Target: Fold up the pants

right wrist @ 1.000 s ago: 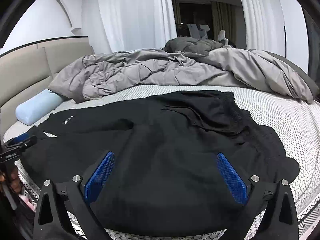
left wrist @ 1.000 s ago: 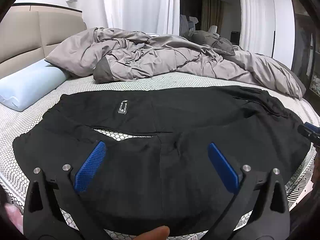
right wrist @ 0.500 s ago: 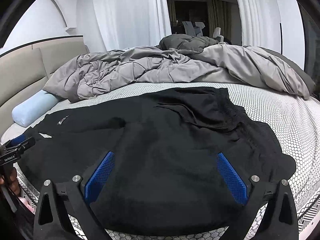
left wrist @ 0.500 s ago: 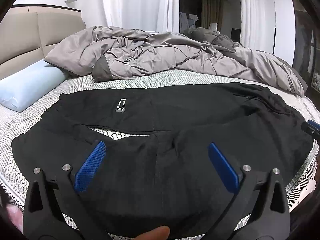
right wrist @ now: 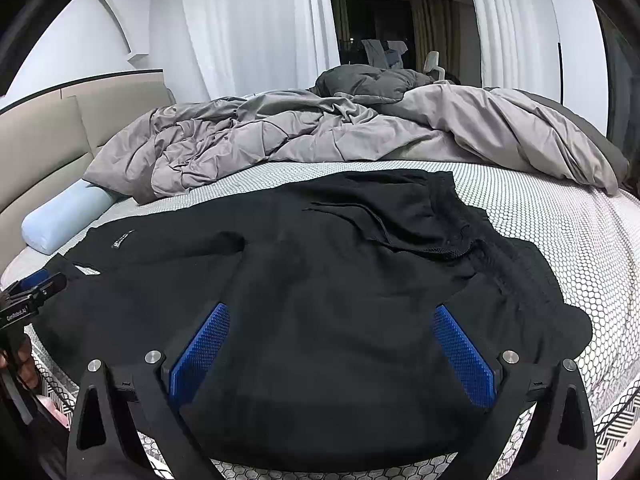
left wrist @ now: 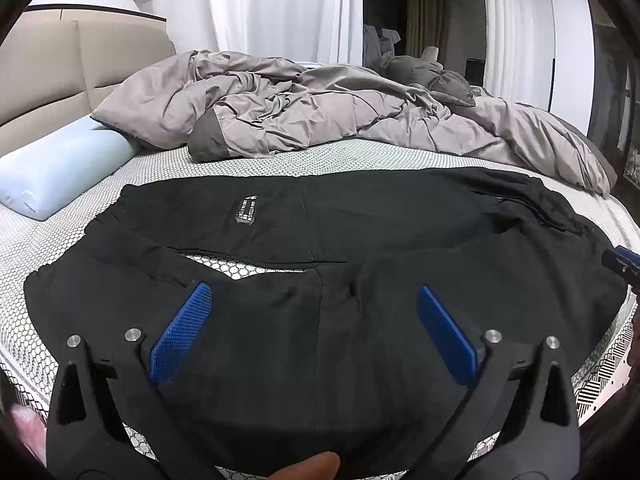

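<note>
On the hexagon-patterned white mattress cover of the bed (left wrist: 352, 160), toward the near edge: black soft-fabric pants (left wrist: 360, 240), spread flat, long axis running from nine o'clock to three o'clock across both views. Leg cuffs at nine o'clock in the left wrist view, a small white-printed label (left wrist: 246, 209) on the far leg, a sliver of mattress showing between the two legs. Waistband with drawstring at two o'clock in the right wrist view, bunched and partly folded over.

Left claw (left wrist: 314, 334) wide apart, blue pads empty, hanging over the near leg around the knee region, cloth directly ahead at twelve o'clock. Right claw (right wrist: 332, 354) likewise wide apart and empty, poised over the seat and hip area, waistband beyond it. Each claw just visible at the rim of the other's view: right one at three o'clock, left one at nine o'clock. Left clearly nearer the cuffs, right nearer the waist.

Judged next: probably a lengthwise fold, near leg over far leg, calling for a pinch on the near edge at both ends. No fold yet made, by the lie of the cloth. Limp fabric, likely to sag between grips.

Beyond, at twelve o'clock: crumpled grey duvet (right wrist: 340, 136); pale blue bolster pillow (left wrist: 52, 168) at ten o'clock against a beige padded headboard (left wrist: 44, 76); white curtains (right wrist: 248, 24) and a dark doorway behind.
</note>
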`<action>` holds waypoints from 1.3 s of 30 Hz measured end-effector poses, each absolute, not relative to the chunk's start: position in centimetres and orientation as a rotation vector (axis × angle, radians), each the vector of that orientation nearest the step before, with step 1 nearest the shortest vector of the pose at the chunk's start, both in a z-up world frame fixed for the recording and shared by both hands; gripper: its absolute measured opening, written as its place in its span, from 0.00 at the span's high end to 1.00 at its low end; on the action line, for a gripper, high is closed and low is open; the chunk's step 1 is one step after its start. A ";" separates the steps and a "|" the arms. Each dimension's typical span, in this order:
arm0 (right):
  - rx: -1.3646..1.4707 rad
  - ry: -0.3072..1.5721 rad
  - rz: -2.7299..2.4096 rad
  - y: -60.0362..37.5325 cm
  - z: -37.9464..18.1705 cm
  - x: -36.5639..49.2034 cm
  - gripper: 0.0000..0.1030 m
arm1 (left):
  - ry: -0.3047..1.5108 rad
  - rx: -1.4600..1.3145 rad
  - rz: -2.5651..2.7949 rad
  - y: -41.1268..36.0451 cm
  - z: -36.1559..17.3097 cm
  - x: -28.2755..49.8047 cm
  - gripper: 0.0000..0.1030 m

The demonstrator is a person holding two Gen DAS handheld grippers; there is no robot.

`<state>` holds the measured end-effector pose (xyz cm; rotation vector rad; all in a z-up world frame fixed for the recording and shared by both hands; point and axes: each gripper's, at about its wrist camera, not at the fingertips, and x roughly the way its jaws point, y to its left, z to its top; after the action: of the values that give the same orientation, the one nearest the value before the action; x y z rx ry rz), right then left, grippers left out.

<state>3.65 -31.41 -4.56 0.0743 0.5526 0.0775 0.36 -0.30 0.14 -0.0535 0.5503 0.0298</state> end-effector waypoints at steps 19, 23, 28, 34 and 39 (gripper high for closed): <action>0.054 0.570 0.069 -31.2 -5.1 4.1 0.00 | 0.556 -0.058 0.034 0.2 0.1 0.5 0.01; 0.057 0.569 0.068 -31.3 -5.0 4.0 0.00 | 0.554 -0.061 0.039 0.3 0.0 0.5 0.01; 0.056 0.570 0.069 -31.3 -5.1 4.0 0.00 | 0.551 -0.066 0.041 0.6 0.1 0.6 0.01; 0.054 0.571 0.069 -31.4 -5.2 4.0 0.00 | 0.549 -0.063 0.040 0.8 0.4 0.6 0.01; 0.051 0.570 0.060 -31.5 -5.4 3.9 0.00 | 0.539 -0.053 0.046 0.8 0.5 0.2 0.01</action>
<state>3.91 -31.48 -5.36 0.0508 0.5704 0.0597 0.20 0.80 0.51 -0.0532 0.5391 0.0464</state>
